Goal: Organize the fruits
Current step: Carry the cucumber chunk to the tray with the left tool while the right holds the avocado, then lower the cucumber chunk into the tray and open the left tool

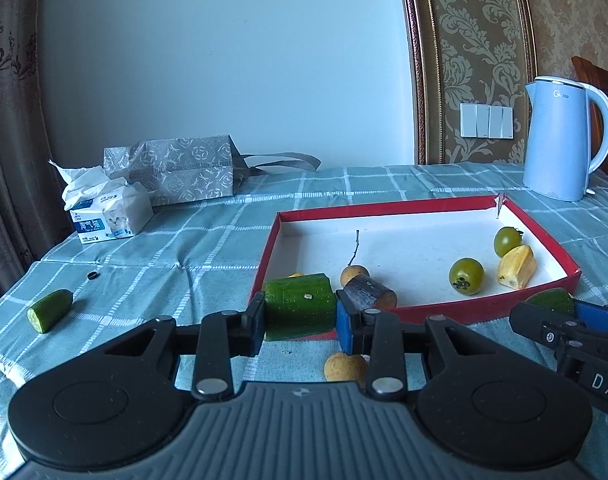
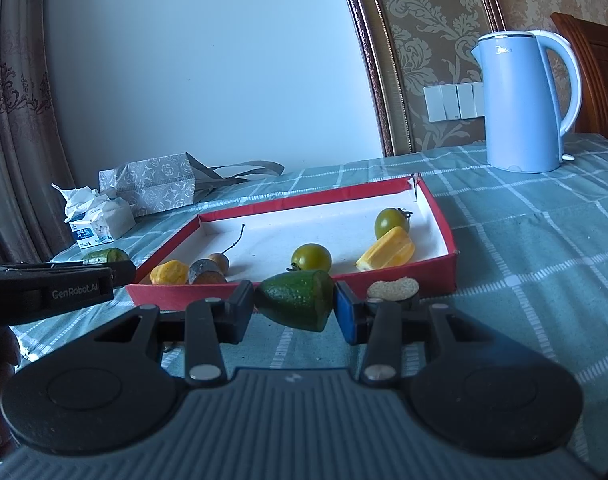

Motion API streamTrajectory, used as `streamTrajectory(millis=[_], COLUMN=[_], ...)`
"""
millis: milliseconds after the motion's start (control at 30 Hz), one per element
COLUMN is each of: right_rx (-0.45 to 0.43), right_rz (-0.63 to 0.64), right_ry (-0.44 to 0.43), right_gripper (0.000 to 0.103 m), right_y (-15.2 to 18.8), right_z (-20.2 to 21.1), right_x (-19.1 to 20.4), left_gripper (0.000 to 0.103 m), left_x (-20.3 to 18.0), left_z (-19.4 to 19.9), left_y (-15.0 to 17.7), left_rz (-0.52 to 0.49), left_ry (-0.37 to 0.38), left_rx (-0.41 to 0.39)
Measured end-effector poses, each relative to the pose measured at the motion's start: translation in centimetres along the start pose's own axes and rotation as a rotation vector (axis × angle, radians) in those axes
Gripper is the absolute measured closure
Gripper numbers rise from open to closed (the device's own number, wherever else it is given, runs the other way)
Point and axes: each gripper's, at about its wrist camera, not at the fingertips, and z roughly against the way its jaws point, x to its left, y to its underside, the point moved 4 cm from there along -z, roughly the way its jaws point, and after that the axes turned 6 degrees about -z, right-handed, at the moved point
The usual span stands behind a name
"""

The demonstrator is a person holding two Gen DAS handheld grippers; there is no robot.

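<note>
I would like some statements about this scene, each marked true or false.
1. The left gripper holds a cucumber piece. True.
2. The right gripper is empty. False: it grips a green cucumber end.
3. Two green tomatoes lie in the red tray. True.
4. The blue kettle stands inside the tray. False: it stands on the tablecloth behind it.
</note>
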Motion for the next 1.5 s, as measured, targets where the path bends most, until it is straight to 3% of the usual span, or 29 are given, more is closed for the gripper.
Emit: streamTrajectory(millis=[900,1200,1233,1300,1367,1500], right_rx=[0.001,0.005,0.007,0.009,0.010,0.014], right_rz=[-0.003,-0.010,-0.010,-0.011,-0.014,-0.016], right_ry=[-0.005,-0.010,-0.011,-0.013,-0.015,-0.018], right_gripper=[0.062,0.062,0.062,0.062,0.062,0.062], right_y=[0.0,0.1,0.0,0.0,0.0,0.1], right_z=[-0.2,-0.2,-0.3,-0.4,-0.4,-0.4], right_x=[0.0,-0.1,-0.1,-0.1,-0.2,-0.2], left_gripper=[0.070,0.068,0.065,0.043,0.032,0.032], left_x=[-0.4,-0.9,-0.9,-0.8,-0.5,0.0], left_z=[-2.2,-6.3,-6.7,-7.4,-7.8,-8.2], left_y=[-2.3,-3.6,-3.6,-3.8,-4.0,-4.3], left_rz=[-0.023,-0.028,-0.031,-0.020,-0.001,0.008], left_ry=[-0.015,0.005,-0.006,-0.024,-0.038,-0.052], left_rx=[-0.022,-0.013,-0.022,-0.037,-0.045,-0.041])
